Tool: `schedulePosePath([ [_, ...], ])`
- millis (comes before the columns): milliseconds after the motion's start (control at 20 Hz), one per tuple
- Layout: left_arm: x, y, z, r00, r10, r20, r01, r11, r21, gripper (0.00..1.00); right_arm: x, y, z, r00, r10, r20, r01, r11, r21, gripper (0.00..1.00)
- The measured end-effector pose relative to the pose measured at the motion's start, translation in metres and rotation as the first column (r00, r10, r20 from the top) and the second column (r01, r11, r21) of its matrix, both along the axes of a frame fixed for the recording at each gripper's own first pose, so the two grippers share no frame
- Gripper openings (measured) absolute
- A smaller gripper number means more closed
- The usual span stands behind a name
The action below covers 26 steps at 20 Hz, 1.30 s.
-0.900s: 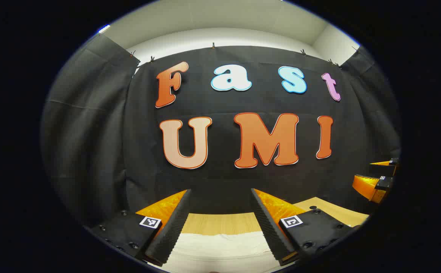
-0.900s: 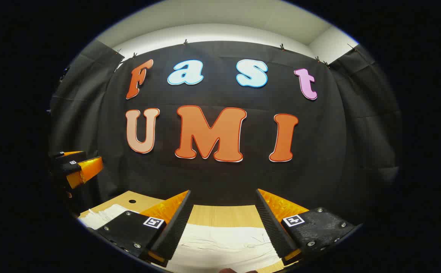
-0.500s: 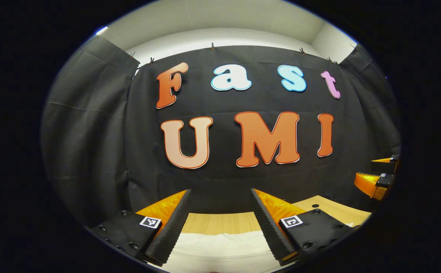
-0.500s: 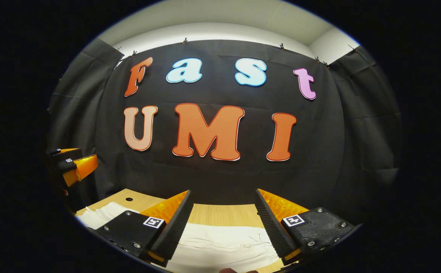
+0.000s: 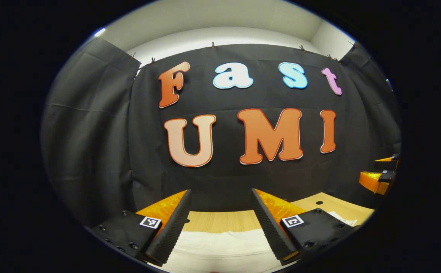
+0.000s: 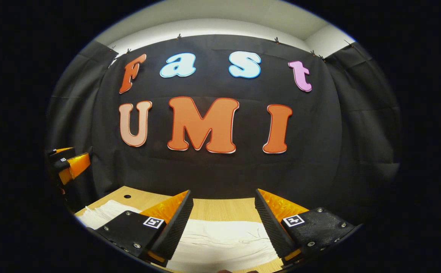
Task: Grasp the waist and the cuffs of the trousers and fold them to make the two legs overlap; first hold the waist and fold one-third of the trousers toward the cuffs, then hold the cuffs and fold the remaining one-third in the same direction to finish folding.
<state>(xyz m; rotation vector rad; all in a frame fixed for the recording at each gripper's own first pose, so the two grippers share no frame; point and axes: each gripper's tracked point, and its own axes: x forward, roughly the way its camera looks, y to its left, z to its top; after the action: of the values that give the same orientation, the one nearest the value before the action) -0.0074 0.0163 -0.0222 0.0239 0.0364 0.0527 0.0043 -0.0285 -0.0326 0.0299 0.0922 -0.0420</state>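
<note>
White trousers lie flat on the wooden table, low in the left gripper view between the fingers. My left gripper is open above the cloth, holding nothing. In the right gripper view the same white trousers spread from under the fingers toward the left, with creases showing. My right gripper is open too, above the fabric and apart from it. The right gripper shows far right in the left gripper view. The left gripper shows far left in the right gripper view.
The booth's black cloth wall stands just behind the table's far edge. A small round hole in the tabletop lies at the left, beyond the trousers. A bare strip of wood runs between cloth and wall.
Both views have tilted slightly downward, so the wall sits higher and a little more table and trousers show. Both grippers stay open.
</note>
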Motion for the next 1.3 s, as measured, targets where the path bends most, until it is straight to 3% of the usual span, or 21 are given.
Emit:
schedulePosePath([
  [300,-0.005,0.059,-0.04,0.982,0.12,-0.144,-0.129,0.99,-0.058,1.0,0.008,-0.052,-0.037,0.991,-0.063,-0.119,0.064,0.998,0.009,0.98],
  [500,-0.012,0.09,-0.07,0.953,0.168,-0.252,-0.194,0.978,-0.081,0.99,0.013,-0.086,-0.066,0.971,-0.089,-0.22,0.105,0.993,0.059,0.98],
  [650,-0.025,0.11,-0.089,0.924,0.206,-0.323,-0.255,0.96,-0.115,0.99,0.018,-0.094,-0.094,0.945,-0.06,-0.322,0.102,0.988,0.115,0.98],
  [1000,-0.065,0.145,-0.155,0.813,0.233,-0.533,-0.391,0.897,-0.204,0.97,0.012,-0.109,-0.153,0.861,0.011,-0.509,0.098,0.978,0.186,0.97],
  [1300,-0.095,0.169,-0.217,0.717,0.18,-0.674,-0.498,0.808,-0.314,0.98,0.003,-0.113,-0.204,0.771,0.026,-0.636,0.185,0.947,0.263,0.95],
])
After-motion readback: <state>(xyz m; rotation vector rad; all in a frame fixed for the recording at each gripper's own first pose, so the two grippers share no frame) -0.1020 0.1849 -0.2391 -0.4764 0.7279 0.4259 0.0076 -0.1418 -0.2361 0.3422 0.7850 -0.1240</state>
